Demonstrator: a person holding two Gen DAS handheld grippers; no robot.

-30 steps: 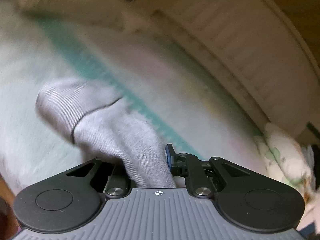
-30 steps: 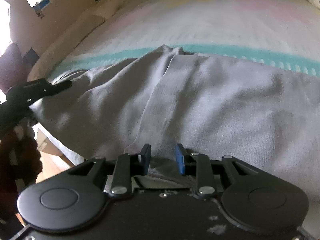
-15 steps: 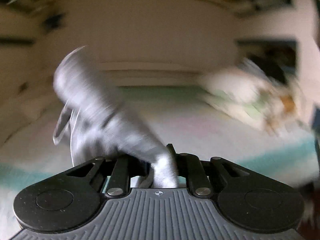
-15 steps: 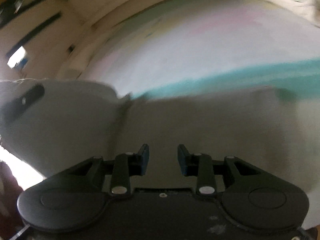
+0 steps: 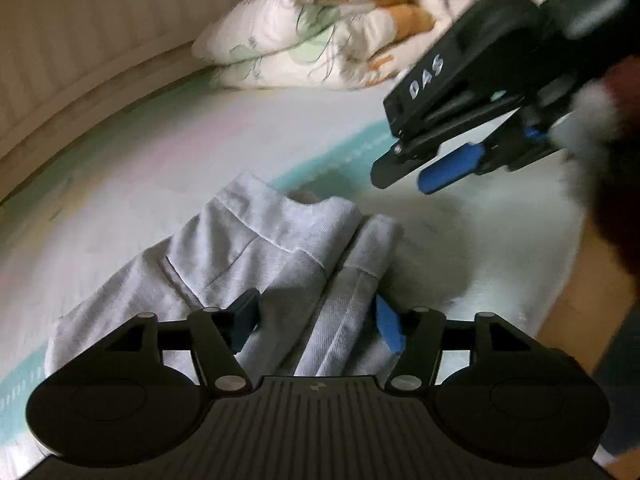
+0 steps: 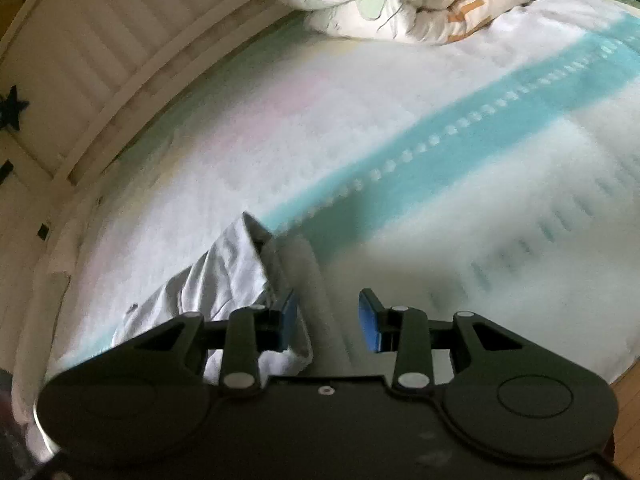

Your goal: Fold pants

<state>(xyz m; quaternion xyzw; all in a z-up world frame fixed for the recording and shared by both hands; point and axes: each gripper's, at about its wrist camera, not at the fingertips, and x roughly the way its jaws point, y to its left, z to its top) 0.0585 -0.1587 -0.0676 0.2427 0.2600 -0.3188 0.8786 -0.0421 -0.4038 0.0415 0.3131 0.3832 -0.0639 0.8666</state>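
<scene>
Letting go is the news here: the left gripper (image 5: 316,326), which a second ago was clamped on a grey leg end carried through the air, has just been opening its jaws, and they now stand wide apart over the pants (image 5: 256,264). The cloth runs between the pads but neither pad presses on it. The right gripper (image 6: 328,322) has also been opening a little; its jaws are apart with nothing between them, the pants lying just left of its left pad. In the left wrist view it hangs above and to the right of the pants.

So the fold-over looks laid, and what probably remains is another fold or a smoothing.

The pants now rest on the bed (image 6: 400,128) as a doubled grey bundle, near its front edge and crossing the teal stripe (image 6: 460,136). Two cuffs with stitched hems lie side by side on top, the pair pointing toward the duvet (image 5: 320,32) heaped well beyond. The layers are soft, rumpled, not squared.
</scene>
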